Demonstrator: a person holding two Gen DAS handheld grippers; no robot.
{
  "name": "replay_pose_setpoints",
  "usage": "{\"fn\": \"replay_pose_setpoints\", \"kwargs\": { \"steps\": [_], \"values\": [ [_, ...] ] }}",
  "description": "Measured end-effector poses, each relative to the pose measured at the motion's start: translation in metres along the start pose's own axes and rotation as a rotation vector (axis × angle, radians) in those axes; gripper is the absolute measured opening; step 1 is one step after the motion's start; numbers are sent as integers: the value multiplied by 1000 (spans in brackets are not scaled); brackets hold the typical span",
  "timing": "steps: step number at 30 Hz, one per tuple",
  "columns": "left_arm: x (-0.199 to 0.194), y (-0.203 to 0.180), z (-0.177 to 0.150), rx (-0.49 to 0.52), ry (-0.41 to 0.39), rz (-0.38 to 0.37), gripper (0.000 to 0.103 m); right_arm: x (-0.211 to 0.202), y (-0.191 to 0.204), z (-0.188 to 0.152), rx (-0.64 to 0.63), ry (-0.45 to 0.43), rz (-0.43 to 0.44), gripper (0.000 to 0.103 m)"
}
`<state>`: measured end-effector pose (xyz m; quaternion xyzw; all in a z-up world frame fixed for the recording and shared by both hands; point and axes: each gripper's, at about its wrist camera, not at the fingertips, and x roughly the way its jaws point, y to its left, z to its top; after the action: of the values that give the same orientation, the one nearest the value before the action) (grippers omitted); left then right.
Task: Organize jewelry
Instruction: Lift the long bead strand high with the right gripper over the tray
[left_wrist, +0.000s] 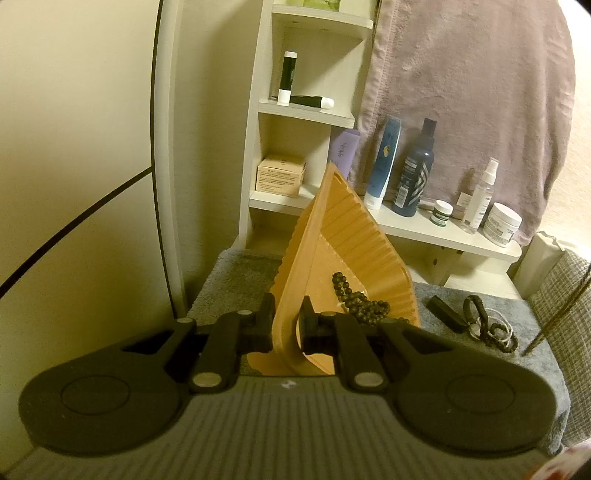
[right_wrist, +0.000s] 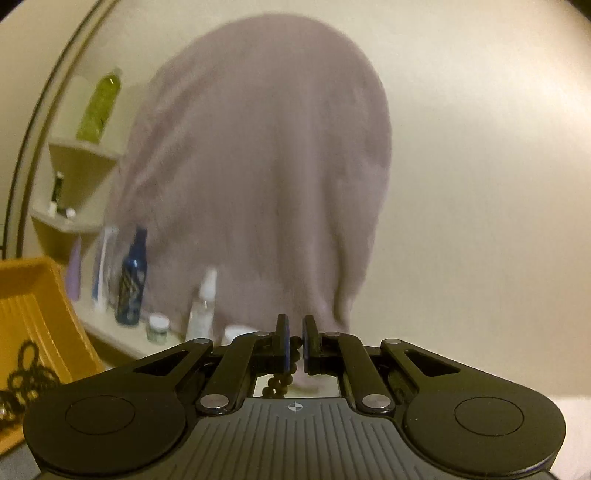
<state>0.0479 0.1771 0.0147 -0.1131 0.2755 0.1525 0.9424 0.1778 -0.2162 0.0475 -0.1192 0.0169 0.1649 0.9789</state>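
Left gripper (left_wrist: 287, 325): jaws clamped on the near rim of an orange ribbed tray (left_wrist: 347, 236), which is held tilted steeply, its far corner raised toward the shelf. Dark bead strand (left_wrist: 356, 299): lying inside the tray, gathered at its lower near side. Right gripper (right_wrist: 294, 345): jaws nearly closed, pinching a second bead strand (right_wrist: 280, 384) that hangs below the pads; this view is motion-blurred. Grey mat (left_wrist: 491, 354): carries, toward its right edge, a small black bar-shaped piece (left_wrist: 445, 312) and a tangle of cords and rings (left_wrist: 491, 326), apart from the tray. White shelf (left_wrist: 443, 229) beyond the mat: purple tube, blue tube, dark blue bottle (left_wrist: 413, 173), small green-labelled jar, clear spray bottle, white jar. Behind the shelf: a mauve towel (left_wrist: 472, 92) hanging against the wall.
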Motion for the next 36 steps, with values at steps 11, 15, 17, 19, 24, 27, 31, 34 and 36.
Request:
{"fn": "replay_pose_setpoints", "kwargs": {
  "steps": [11, 15, 17, 19, 24, 27, 31, 34, 36],
  "values": [
    [0, 0, 0, -2, 0, 0, 11, -4, -10, 69, -55, -140, 84, 6],
    [0, 0, 0, -2, -1, -1, 11, 0, -8, 88, -46, -128, 206, 6],
    [0, 0, 0, -2, 0, 0, 11, 3, -2, 95, -40, -118, 279, 6],
    [0, 0, 0, -2, 0, -1, 11, 8, 8, 101, -27, -105, 368, 6],
    [0, 0, 0, -2, 0, -2, 11, 14, 48, 108, -59, -81, 587, 6],
    [0, 0, 0, -1, 0, -3, 11, 18, 78, 108, -102, -84, 691, 6],
    [1, 0, 1, 1, 0, -6, 11, 26, 113, 102, -156, -70, 806, 6],
    [1, 1, 2, -2, 1, -8, 11, 35, 135, 91, -197, -33, 846, 6],
    [2, 1, 2, -3, 1, -8, 11, 41, 148, 79, -223, -10, 840, 7]
  ]
}}
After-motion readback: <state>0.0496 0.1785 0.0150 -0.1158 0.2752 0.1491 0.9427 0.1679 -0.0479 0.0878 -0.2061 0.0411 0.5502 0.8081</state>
